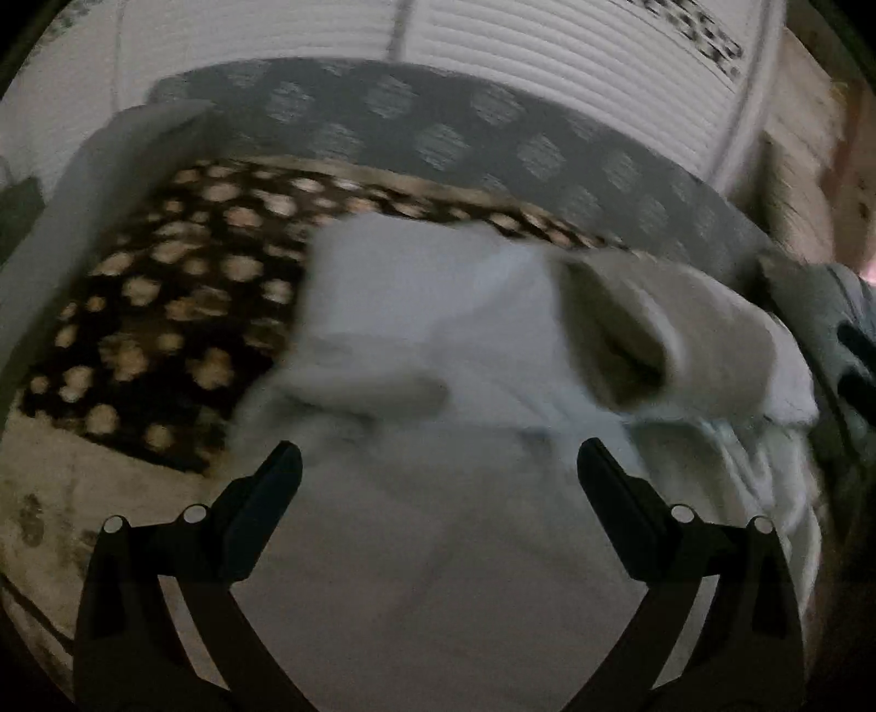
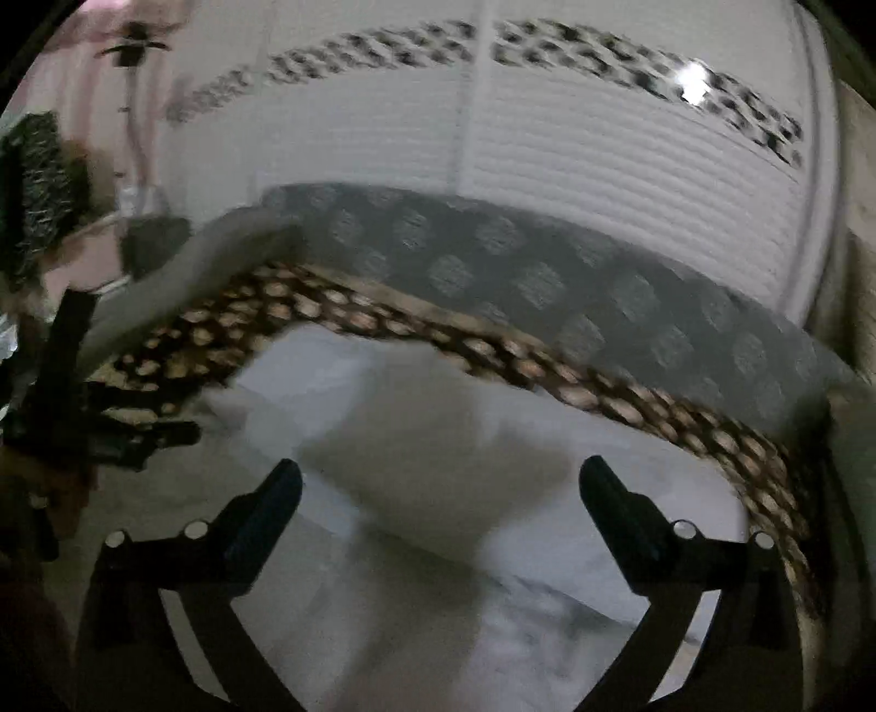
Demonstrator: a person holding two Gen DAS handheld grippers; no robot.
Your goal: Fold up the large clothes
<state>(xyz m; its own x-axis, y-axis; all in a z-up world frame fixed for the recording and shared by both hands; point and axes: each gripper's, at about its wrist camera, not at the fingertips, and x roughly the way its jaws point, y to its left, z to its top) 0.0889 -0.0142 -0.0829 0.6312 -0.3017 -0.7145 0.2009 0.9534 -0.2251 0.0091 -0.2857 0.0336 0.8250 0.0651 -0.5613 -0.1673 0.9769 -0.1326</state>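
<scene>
On my left wrist view, going left to right: at nine o'clock a pale cushion edge [image 1: 82, 181] stands beside a dark blanket with tan spots [image 1: 164, 306], which covers the bed from ten o'clock toward the centre. Behind it, at twelve, runs a grey patterned headboard [image 1: 449, 131], and above that a white ribbed wall [image 1: 547, 49]. The white garment [image 1: 438, 383] fills the middle and lower frame, lying on the blanket. A folded flap of it [image 1: 618, 328] stands up at two o'clock, its open hollow facing left. At three o'clock a grey bundle [image 1: 821, 306] sits just beside the garment; I cannot tell what it is. The left gripper [image 1: 438, 465] hovers over the cloth, its fingers [image 1: 274, 493] spread wide with nothing between them.

On my right wrist view, my other gripper's dark frame [image 2: 82, 416] shows at nine o'clock. The garment [image 2: 438, 465] lies below centre, its long axis running roughly from nine to three o'clock, along the blanket's spotted border [image 2: 602, 394]. The right gripper [image 2: 438, 487] has its fingers [image 2: 613, 509] fully apart, gripping nothing. Everything is blurred.
</scene>
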